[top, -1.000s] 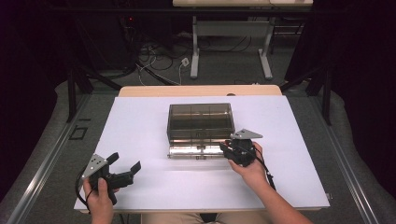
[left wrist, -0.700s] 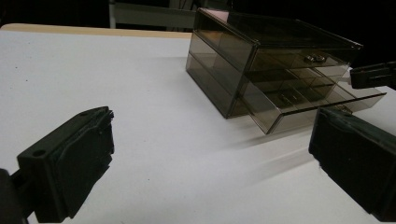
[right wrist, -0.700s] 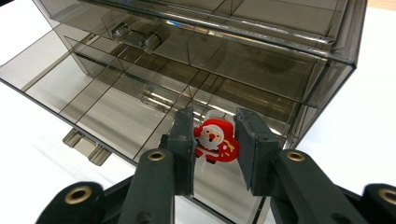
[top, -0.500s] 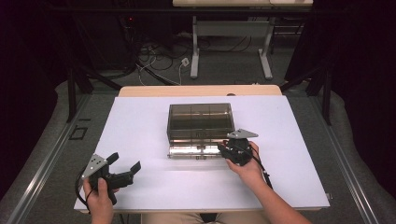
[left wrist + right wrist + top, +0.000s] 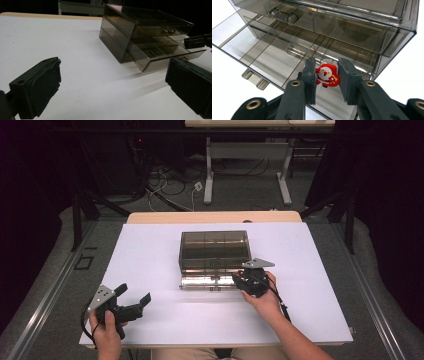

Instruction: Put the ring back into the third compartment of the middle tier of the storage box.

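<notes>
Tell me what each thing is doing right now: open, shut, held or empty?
Drawer box: upright on the table, top drawer shut.
Bottom drawer: pulled open.
Santa figure: between the right claw's jaws, over the open drawer.
Right claw: shut on the Santa figure.
Left claw: open, empty, off to the side.

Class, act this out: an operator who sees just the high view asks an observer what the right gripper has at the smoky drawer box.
Operator: What is between the right gripper's jaws?
Observer: The right gripper is clamped on a small red Santa figure.
Operator: Where is it over the box?
Observer: Above the right-end compartment of the pulled-out bottom drawer.
Operator: Anything else in that drawer?
Observer: No, the compartments in sight look bare.
</notes>
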